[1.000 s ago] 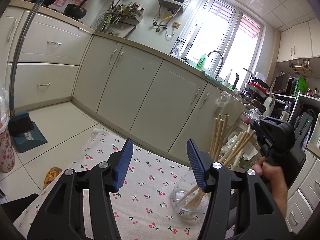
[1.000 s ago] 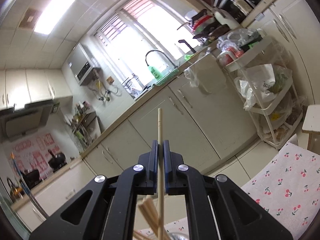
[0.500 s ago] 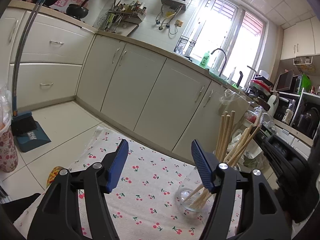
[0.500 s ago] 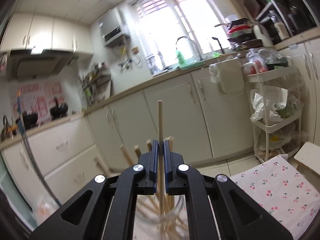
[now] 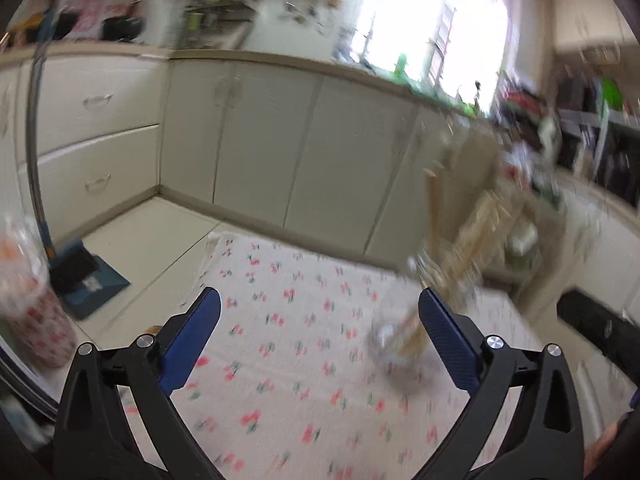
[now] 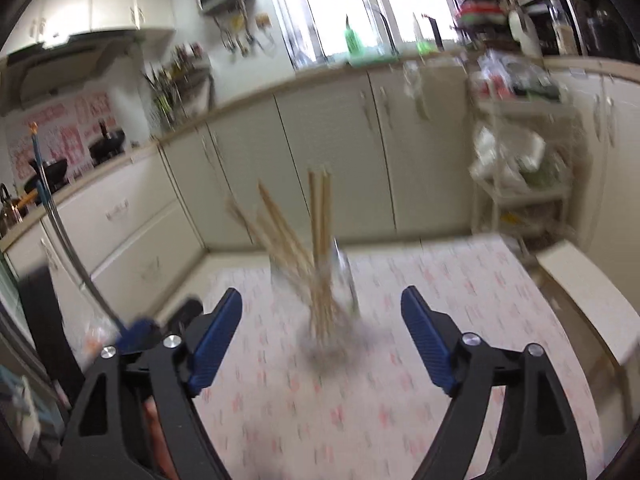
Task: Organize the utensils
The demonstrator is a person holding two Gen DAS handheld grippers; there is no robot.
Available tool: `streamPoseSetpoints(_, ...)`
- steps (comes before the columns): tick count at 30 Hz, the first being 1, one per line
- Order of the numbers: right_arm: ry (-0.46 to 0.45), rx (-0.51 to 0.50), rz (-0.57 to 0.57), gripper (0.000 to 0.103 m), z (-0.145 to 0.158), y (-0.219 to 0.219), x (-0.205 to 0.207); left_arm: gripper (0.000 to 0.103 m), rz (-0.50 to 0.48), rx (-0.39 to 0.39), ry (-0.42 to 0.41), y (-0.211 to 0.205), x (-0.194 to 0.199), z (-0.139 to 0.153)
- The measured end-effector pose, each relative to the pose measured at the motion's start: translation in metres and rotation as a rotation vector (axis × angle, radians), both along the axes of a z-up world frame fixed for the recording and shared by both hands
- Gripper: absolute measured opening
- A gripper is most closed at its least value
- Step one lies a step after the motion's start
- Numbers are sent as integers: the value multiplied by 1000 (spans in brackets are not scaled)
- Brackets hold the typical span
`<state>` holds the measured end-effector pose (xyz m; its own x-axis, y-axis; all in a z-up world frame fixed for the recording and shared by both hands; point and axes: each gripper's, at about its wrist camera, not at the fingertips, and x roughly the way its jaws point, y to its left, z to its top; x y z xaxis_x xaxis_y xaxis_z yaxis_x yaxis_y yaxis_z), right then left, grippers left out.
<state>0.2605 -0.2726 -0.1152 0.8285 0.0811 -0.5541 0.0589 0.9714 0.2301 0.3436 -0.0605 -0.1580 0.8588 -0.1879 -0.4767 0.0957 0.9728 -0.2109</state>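
Observation:
A clear glass jar stands on the cherry-print cloth with several wooden chopsticks leaning in it. My right gripper faces the jar from the near side, its jaws opening wide, nothing pressed between the pads. In the left wrist view the same jar with the chopsticks shows blurred, just inside the right finger. My left gripper hangs over the cloth, its jaws opening and empty.
Cream kitchen cabinets run behind the table. A blue dustpan with a long handle and a floral bin stand on the floor at left. A white wire cart and a white stool are at right.
The right gripper let go of the single chopstick it held, which now stands in the jar, and pulled back. The left gripper's jaws spread wider and it shifted slightly.

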Motion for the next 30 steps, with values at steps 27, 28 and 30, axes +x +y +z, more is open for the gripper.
streamPoseSetpoints(27, 289, 61, -68, 96, 59, 58, -267, 95, -5, 197, 258, 55, -275, 95)
streamPoseSetpoints(28, 289, 53, -61, 96, 60, 61, -271, 95, 0, 195, 254, 58, -286, 99)
streamPoseSetpoints(30, 285, 37, -48, 96, 63, 68, -280, 95, 11, 189, 246, 63, -294, 103)
